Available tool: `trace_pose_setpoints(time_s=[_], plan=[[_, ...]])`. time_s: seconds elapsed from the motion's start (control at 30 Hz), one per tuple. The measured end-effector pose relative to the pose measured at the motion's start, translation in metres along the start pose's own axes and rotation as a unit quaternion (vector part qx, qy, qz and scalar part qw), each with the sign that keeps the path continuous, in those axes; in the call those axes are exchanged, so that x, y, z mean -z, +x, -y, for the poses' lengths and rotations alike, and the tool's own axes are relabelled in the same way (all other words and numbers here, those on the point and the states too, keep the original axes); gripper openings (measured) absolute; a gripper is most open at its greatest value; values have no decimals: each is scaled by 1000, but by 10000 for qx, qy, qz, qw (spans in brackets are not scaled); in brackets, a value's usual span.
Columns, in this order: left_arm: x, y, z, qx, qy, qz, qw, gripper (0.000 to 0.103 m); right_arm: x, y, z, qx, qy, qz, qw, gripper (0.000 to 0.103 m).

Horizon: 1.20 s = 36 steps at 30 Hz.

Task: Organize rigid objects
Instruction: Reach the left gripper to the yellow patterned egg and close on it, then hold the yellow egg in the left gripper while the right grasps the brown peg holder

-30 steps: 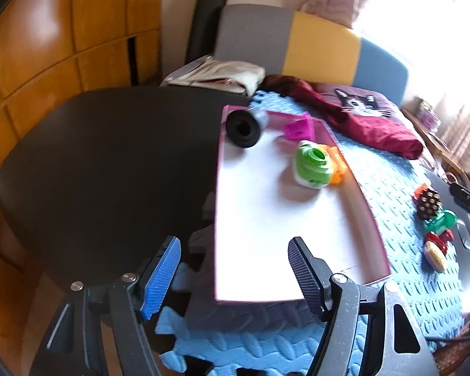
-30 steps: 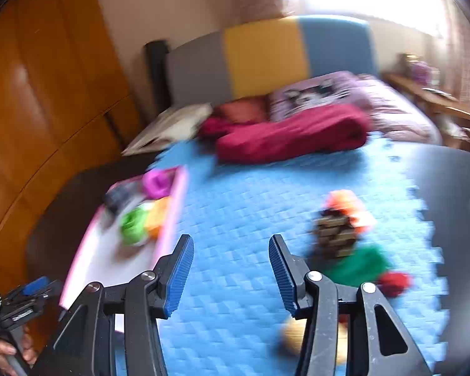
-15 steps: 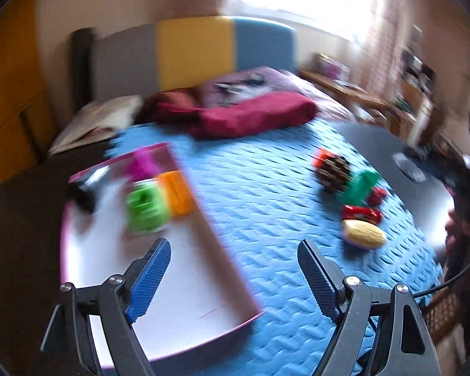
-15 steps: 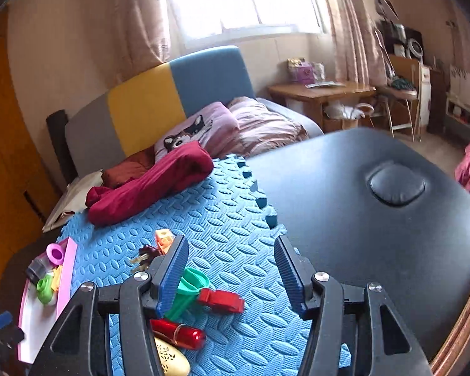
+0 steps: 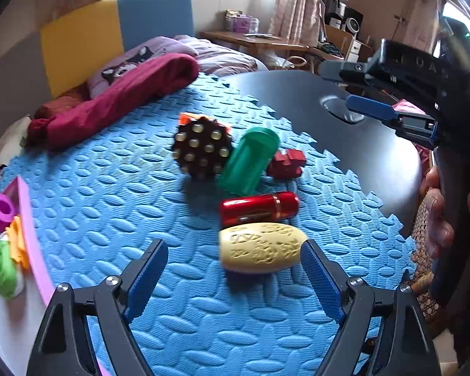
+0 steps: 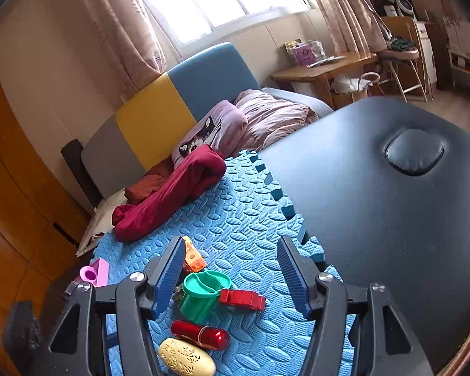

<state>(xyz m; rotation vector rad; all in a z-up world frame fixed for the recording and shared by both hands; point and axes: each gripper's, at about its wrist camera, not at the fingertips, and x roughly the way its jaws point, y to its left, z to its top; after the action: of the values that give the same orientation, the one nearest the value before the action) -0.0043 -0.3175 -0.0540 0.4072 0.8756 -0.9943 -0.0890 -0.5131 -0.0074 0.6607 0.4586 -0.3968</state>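
On the blue foam mat (image 5: 116,169) lie a cream patterned oval (image 5: 261,247), a red cylinder (image 5: 258,208), a green cup (image 5: 250,159), a small red block (image 5: 286,163) and a dark studded ball (image 5: 202,152). My left gripper (image 5: 235,275) is open, low over the mat, with the oval just inside its right finger. My right gripper (image 6: 232,274) is open and empty above the green cup (image 6: 202,294); the red cylinder (image 6: 200,333) and oval (image 6: 186,362) lie nearer the camera. It shows in the left wrist view (image 5: 373,108) at the right.
A pink-rimmed tray (image 5: 31,244) at the left holds a pink ring (image 5: 1,210), an orange piece (image 5: 17,244) and a green piece (image 5: 1,269). A maroon cloth (image 5: 116,94) lies at the mat's far side. The black padded table (image 6: 391,206) extends right.
My left gripper has swung right from the tray to the loose objects on the mat, close to the cream oval. My right gripper has drawn closer over the green cup.
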Motion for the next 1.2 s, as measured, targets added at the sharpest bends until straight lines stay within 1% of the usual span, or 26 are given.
trace_pose_setpoints(time_s=[0.07,0.37,0.43,0.47,0.53,0.57,0.67,0.73,0.87,0.97,1.03,1.1,1.2], plan=[[-1,6,7,56,40,-63,10000,88,0,0,2,-39,50,-7,10000,61],[-4,31,20,-75,186,-355,9992,88,0,1,2,-175,107,-55,9998,62],[-6,37,20,-57,132,-412,9990,88,1,2,3,-172,146,-70,9997,62],[-7,39,19,-40,103,-440,9990,88,1,2,3,-170,157,-75,9997,62],[-7,44,16,39,8,-528,9986,79,1,3,3,-153,153,-96,9997,62],[-5,41,15,-85,6,-405,9991,77,1,3,3,-139,143,-104,9997,62],[5,34,9,-93,-129,-267,9995,77,2,4,1,-137,77,-135,9998,62],[17,25,3,-246,-174,-164,9994,77,3,6,-1,-139,29,-185,9997,62],[45,4,-2,-513,-107,-10,9986,77,7,12,-10,-190,-216,-372,9989,62],[66,-10,-9,-498,-284,138,9983,77,13,19,-25,-286,-575,-598,9961,62],[75,-16,-12,-518,-372,208,9977,77,18,24,-39,-341,-922,-744,9924,62],[80,-19,-11,-630,-295,265,9972,77,21,28,-56,-409,-1224,-840,9881,62],[83,-23,-14,-595,-375,304,9971,77,20,42,-84,-495,-1604,-993,9808,62]])
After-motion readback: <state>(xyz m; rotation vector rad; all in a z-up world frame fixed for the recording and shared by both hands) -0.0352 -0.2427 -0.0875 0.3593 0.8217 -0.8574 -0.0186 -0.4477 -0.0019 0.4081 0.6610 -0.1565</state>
